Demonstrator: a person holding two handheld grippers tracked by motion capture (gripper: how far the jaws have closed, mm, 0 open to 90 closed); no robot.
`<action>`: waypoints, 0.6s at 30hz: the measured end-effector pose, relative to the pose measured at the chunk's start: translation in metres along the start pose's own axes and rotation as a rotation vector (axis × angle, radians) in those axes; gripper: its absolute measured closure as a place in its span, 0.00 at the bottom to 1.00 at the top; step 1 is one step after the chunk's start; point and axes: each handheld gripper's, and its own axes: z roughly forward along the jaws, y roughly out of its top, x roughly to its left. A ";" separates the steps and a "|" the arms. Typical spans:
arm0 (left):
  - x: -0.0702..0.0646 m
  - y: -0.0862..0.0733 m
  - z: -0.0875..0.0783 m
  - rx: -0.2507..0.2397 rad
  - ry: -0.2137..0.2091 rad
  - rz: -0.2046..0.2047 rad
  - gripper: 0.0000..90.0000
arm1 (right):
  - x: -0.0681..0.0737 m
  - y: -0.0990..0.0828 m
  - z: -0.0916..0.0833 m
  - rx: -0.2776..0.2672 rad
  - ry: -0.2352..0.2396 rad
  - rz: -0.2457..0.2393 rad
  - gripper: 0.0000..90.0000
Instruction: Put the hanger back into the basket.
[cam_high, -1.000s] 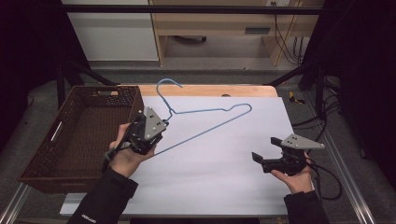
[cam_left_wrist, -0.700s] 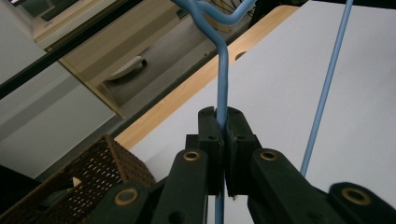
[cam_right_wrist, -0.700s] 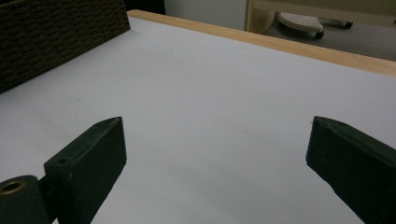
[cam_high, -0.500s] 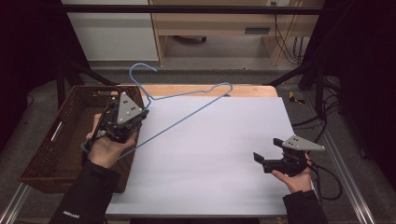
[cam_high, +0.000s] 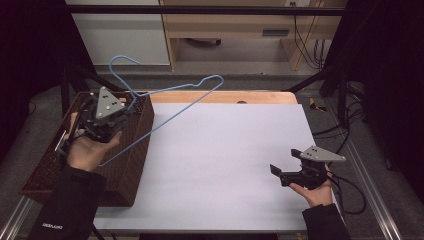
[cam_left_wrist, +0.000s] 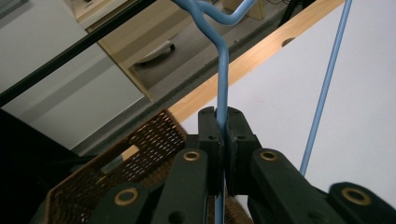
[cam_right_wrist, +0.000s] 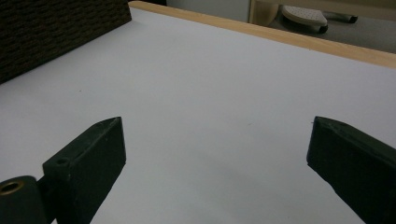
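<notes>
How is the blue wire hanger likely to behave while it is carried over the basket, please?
The blue wire hanger is thin wire, so probably light and slightly springy. Pinched on one strand by the left tongs, it may swivel. Its long frame could snag the basket rim.

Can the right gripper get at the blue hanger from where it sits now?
Probably not without a long move: the right gripper sits open low over the white table, while the blue hanger is clamped in the left gripper above the basket.

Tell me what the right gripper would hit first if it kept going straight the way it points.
Probably the brown wicker basket: the right gripper, jaws open and empty, points left across the bare white table toward it. Depth is hard to judge.
</notes>
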 end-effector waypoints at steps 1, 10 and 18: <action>0.004 -0.002 -0.001 0.004 0.008 -0.004 0.97 | 0.000 0.000 0.000 0.001 0.001 0.000 0.06; 0.035 -0.026 -0.004 0.076 0.090 -0.024 0.97 | 0.000 0.000 0.000 0.005 0.001 -0.001 0.06; 0.057 -0.049 -0.004 0.122 0.139 -0.056 0.97 | 0.001 0.000 0.002 0.014 0.001 -0.002 0.06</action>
